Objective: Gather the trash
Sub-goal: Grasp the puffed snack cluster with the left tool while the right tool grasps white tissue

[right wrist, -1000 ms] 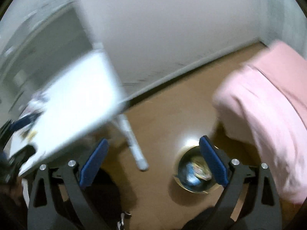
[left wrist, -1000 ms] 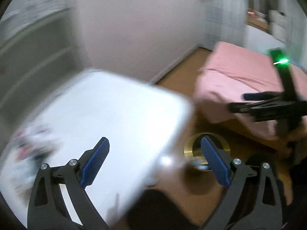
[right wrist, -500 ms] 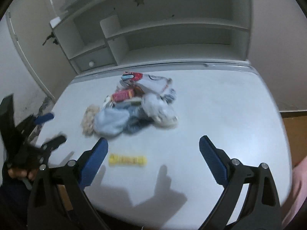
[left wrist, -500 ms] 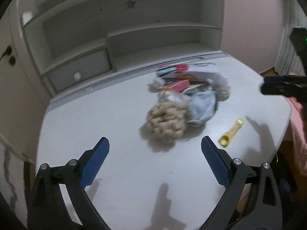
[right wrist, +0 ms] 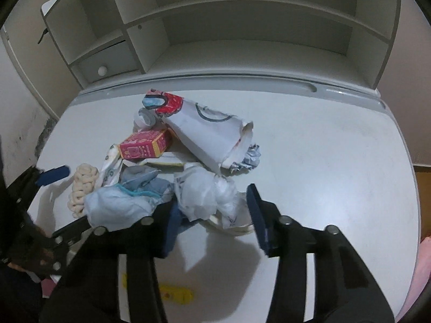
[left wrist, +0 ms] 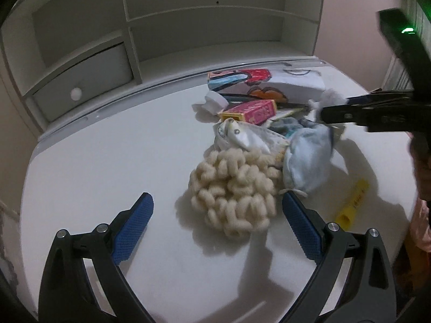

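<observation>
A heap of trash lies on the white table (left wrist: 89, 167): a cream knitted bundle (left wrist: 231, 191), a crumpled pale blue mask (left wrist: 307, 158), a pink box (left wrist: 250, 111), a drawn-on paper (left wrist: 266, 83) and a yellow wrapper (left wrist: 351, 206). My left gripper (left wrist: 216, 228) is open, just before the cream bundle. In the right wrist view my right gripper (right wrist: 214, 215) is open, its jaws either side of a crumpled white plastic wad (right wrist: 207, 191), beside the blue mask (right wrist: 115, 207), pink box (right wrist: 146, 145) and paper (right wrist: 207, 132).
A white shelf unit (right wrist: 242, 35) with a small drawer (left wrist: 86, 80) stands at the back of the table. The yellow wrapper (right wrist: 172, 293) lies near the table's front edge. Pink bedding (right wrist: 423, 266) shows at the right.
Both grippers have swung from the floor and bed up to the table and closed in on the trash heap. The right gripper's jaws have narrowed around the white plastic wad.
</observation>
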Demonstrator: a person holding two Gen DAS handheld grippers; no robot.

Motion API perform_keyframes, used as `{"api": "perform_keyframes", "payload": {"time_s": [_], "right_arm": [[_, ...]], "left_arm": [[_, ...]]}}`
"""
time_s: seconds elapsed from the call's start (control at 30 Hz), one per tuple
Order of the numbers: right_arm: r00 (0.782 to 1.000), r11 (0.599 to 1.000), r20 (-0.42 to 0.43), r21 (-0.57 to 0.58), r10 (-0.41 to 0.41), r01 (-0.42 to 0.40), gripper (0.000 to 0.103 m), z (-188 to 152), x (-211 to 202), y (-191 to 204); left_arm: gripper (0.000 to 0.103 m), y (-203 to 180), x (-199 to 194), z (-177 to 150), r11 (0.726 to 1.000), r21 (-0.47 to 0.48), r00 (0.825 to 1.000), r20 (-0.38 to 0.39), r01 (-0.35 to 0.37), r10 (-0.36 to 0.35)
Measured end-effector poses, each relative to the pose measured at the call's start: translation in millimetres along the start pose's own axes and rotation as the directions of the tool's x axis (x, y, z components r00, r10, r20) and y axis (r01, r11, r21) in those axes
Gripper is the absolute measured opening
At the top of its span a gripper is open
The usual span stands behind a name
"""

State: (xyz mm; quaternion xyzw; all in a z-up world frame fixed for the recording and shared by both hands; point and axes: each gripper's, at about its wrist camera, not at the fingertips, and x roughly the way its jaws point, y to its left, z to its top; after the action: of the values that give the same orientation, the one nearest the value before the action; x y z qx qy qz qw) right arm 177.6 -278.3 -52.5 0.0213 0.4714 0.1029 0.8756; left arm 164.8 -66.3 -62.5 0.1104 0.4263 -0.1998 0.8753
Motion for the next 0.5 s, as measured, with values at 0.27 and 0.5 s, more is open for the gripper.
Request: {"api": "perform_keyframes", "payload": {"time_s": [0.27, 0.5], "right_arm": [[0.998, 1.0, 0.056, -0.019, 0.009, -0.008, 0.036, 1, -32, 5], [0.994, 0.998, 0.113, 0.057, -0.009, 0.002, 0.036, -23, -74, -21]], "left_arm": [[0.03, 18, -11, -2, 0.997, -0.066, 1.0, 0.004, 0.029, -0.029], [0.028, 27, -47, -6, 0.995, -0.096, 0.998, 0.05, -0.033, 0.038]]}}
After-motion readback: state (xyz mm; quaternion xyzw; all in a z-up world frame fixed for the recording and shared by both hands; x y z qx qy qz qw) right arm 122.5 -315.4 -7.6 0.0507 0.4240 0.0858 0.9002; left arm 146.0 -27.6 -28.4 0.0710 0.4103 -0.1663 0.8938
